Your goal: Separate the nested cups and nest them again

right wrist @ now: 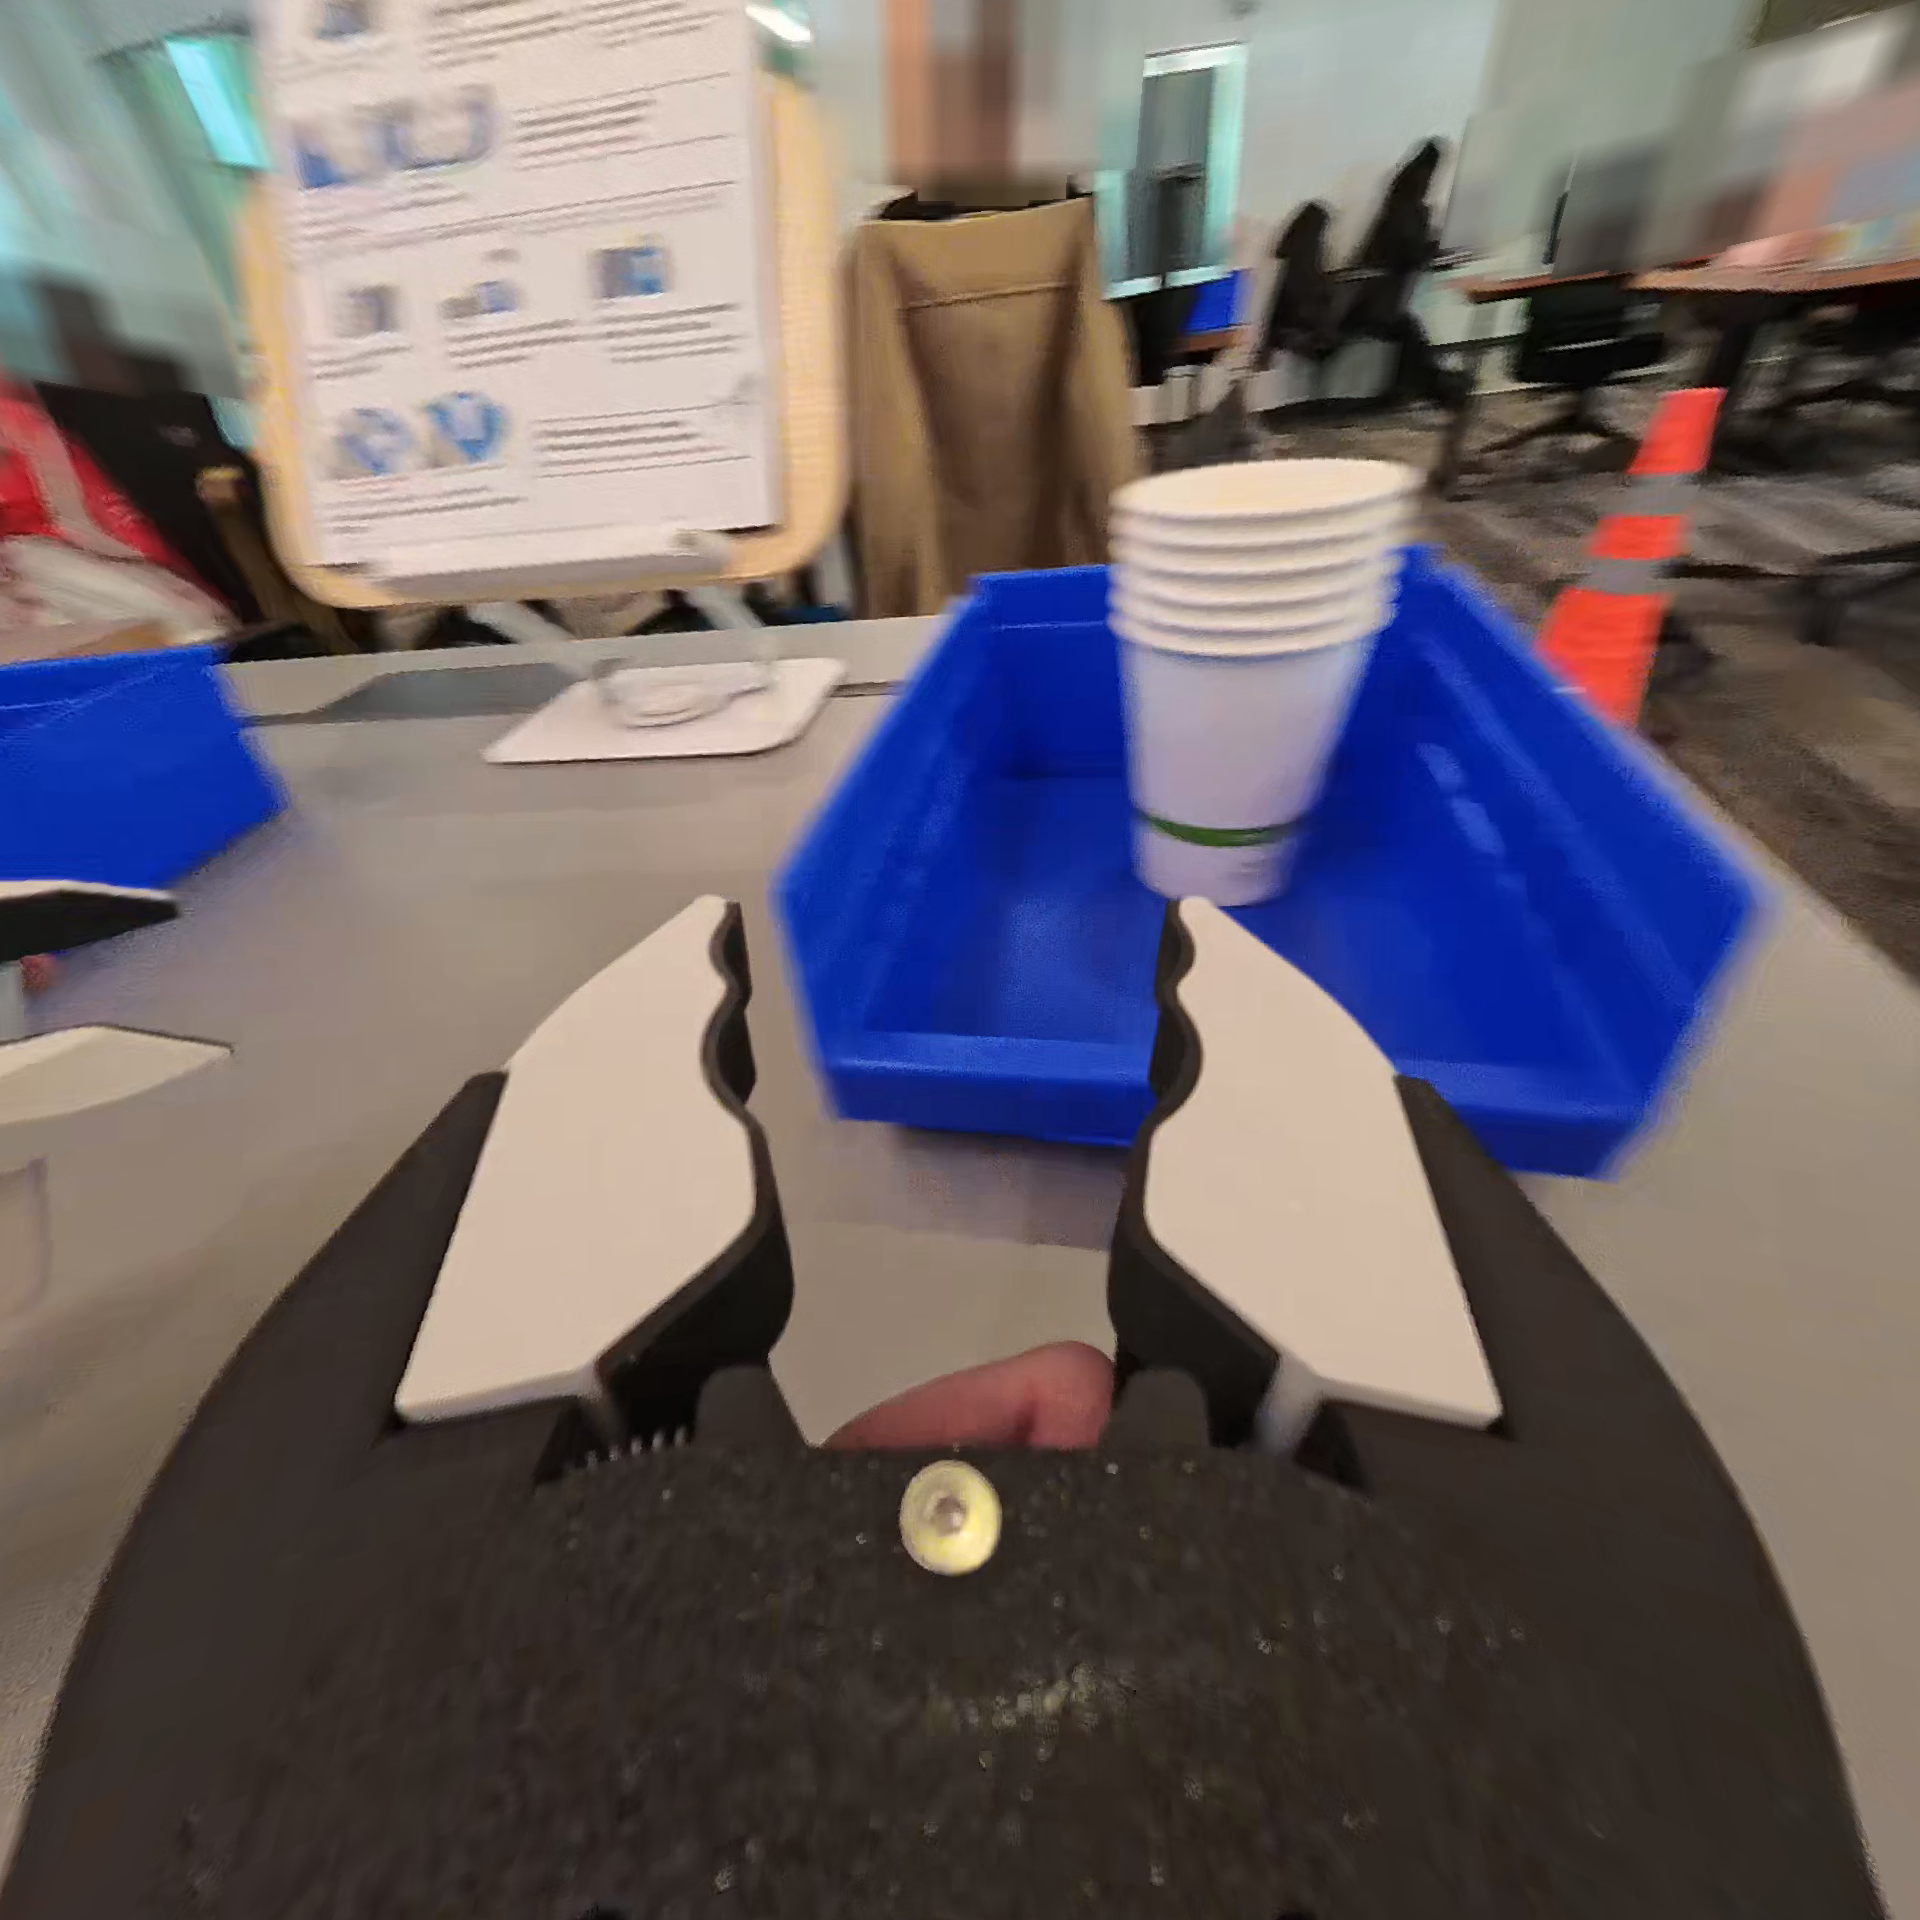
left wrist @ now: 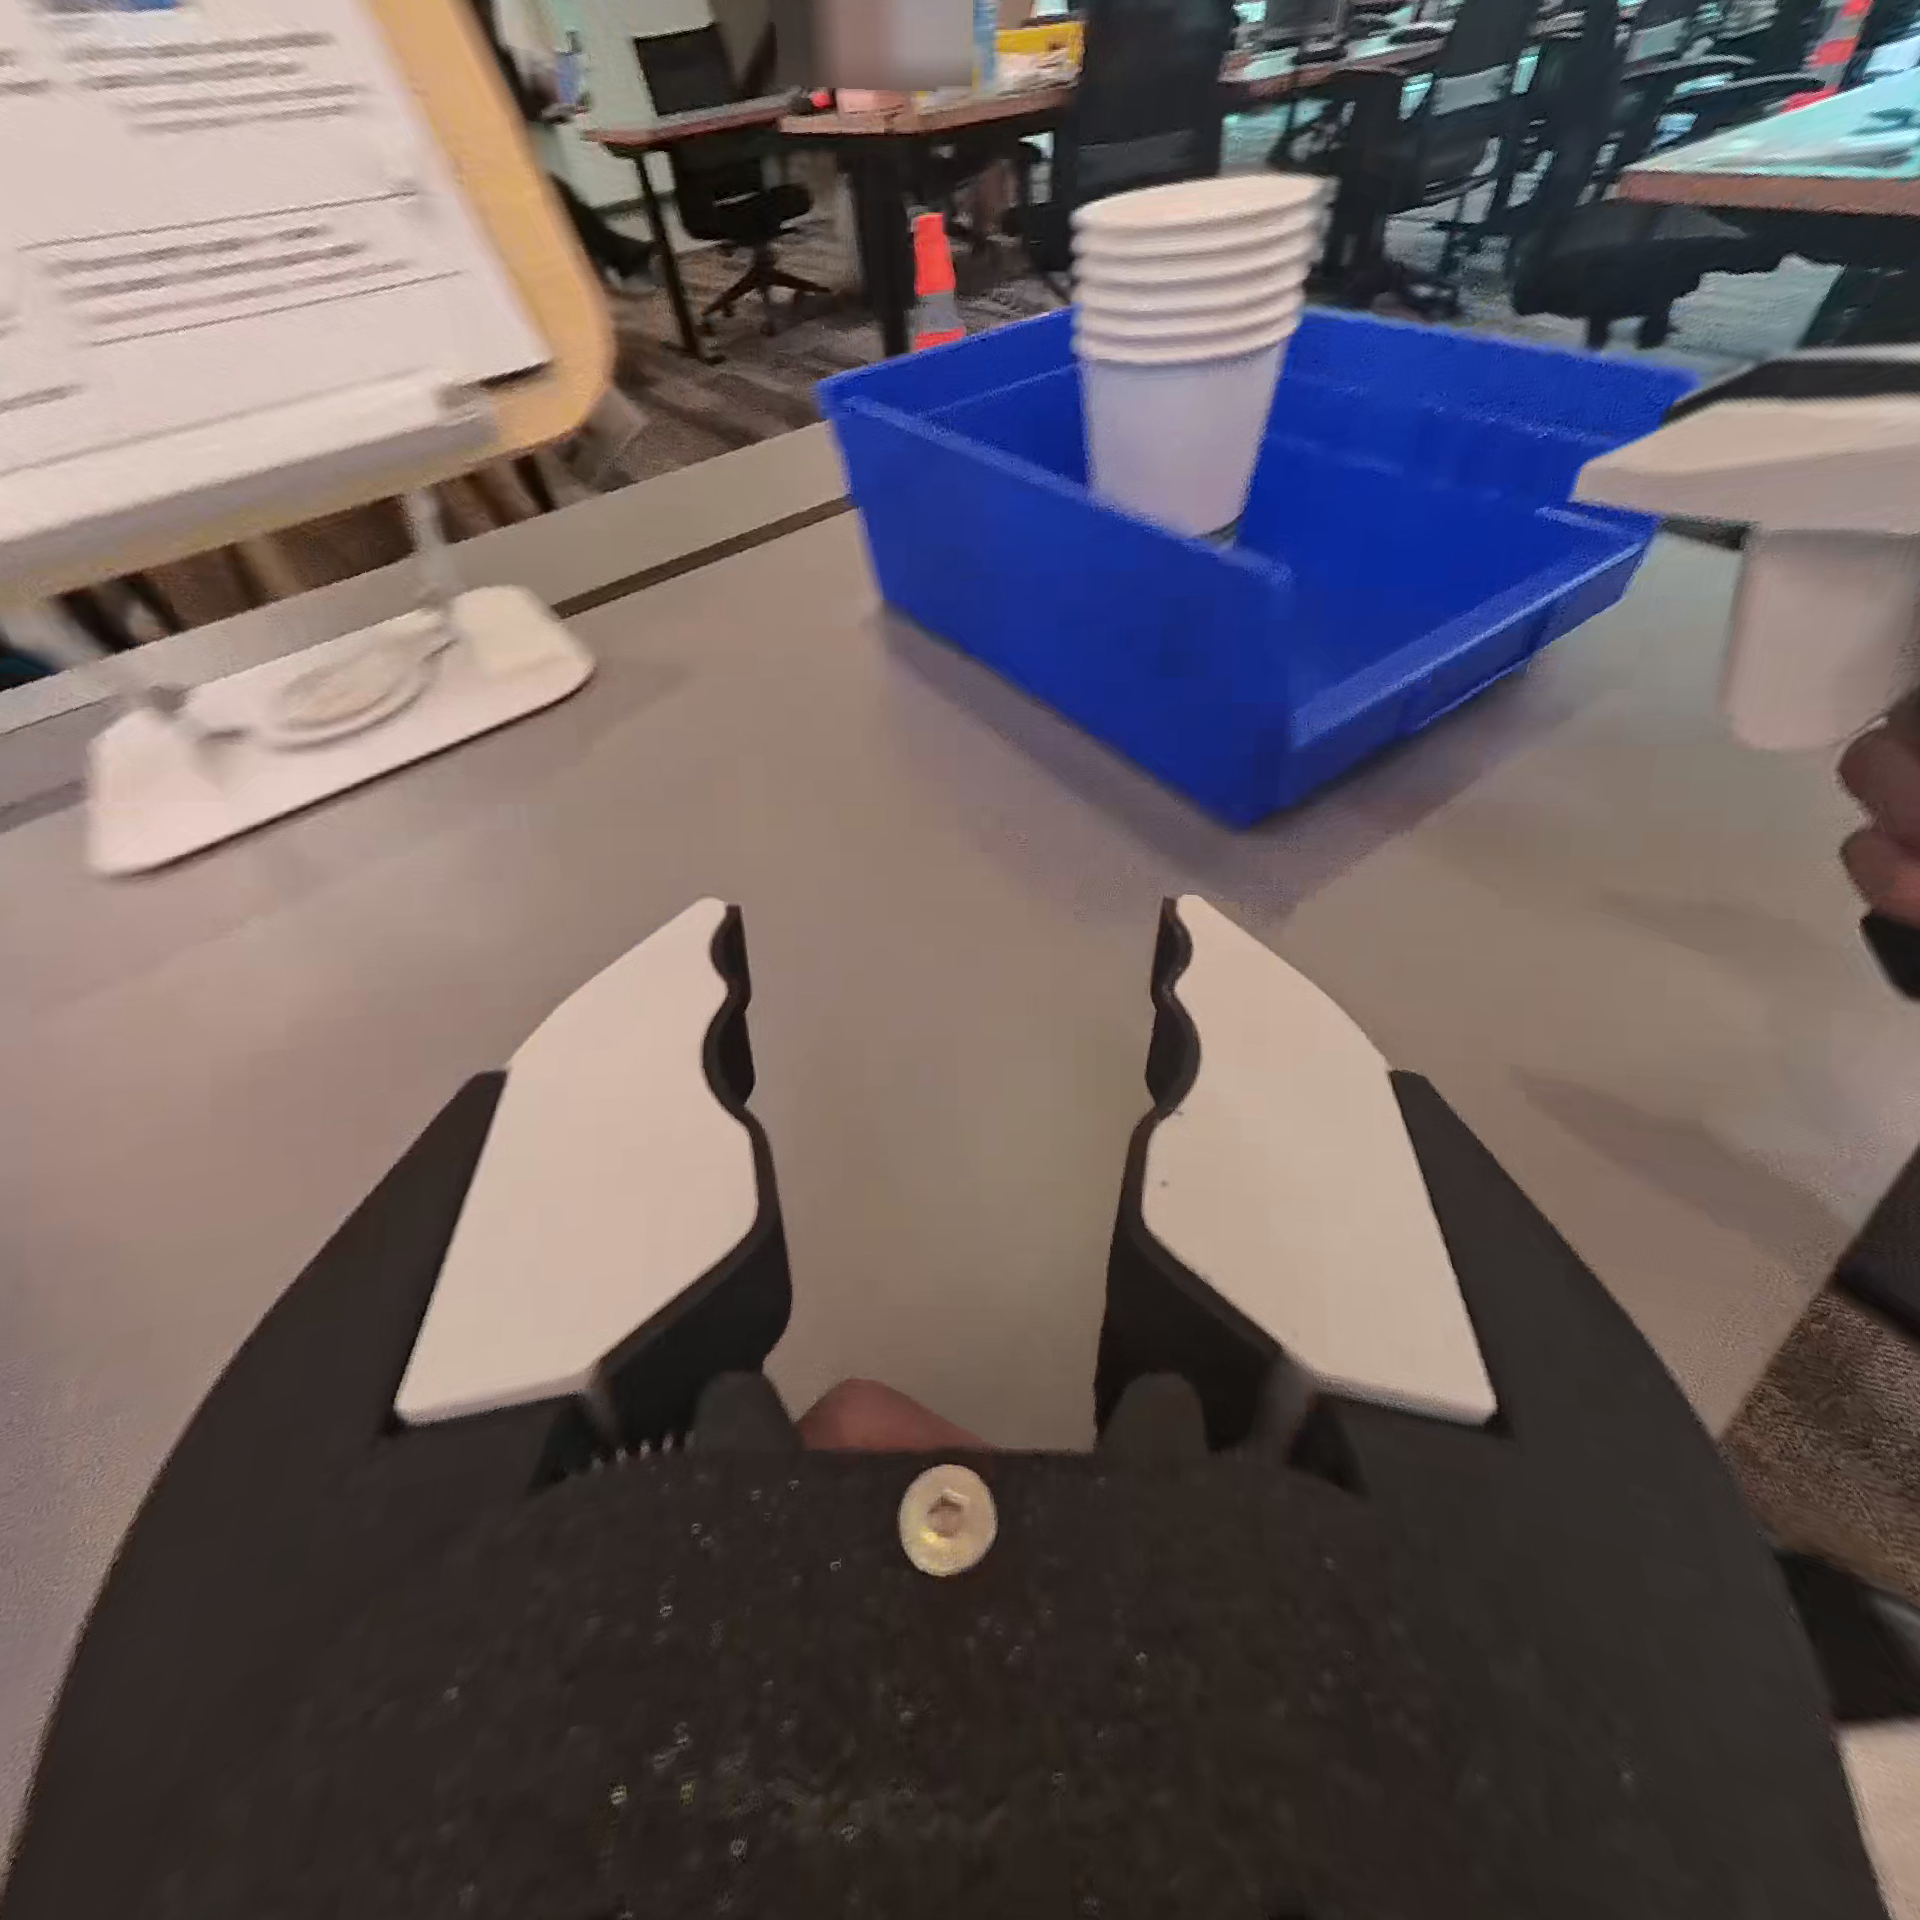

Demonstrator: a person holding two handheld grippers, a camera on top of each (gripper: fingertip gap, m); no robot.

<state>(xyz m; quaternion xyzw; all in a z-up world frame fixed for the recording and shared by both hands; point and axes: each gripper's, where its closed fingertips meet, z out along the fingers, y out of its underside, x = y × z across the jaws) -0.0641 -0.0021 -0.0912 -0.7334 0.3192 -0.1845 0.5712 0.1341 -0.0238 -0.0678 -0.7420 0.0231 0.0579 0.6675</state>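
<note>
A stack of several nested white paper cups [left wrist: 1190, 343] stands upright inside a blue plastic bin [left wrist: 1143, 644] on the grey table. In the right wrist view the stack [right wrist: 1242, 675] has a green band near its base and stands in the bin [right wrist: 1039, 1081]. My left gripper [left wrist: 951, 914] is open and empty, over bare table short of the bin. My right gripper [right wrist: 951, 914] is open and empty, just before the bin's near wall. The right gripper's white body [left wrist: 1808, 488] shows at the right edge of the left wrist view.
A tilted board with printed sheets [left wrist: 239, 239] on a white stand base [left wrist: 332, 717] stands at the table's far left. A second blue bin [right wrist: 114, 758] sits at the left. An orange cone [right wrist: 1631, 561], chairs and desks are beyond the table.
</note>
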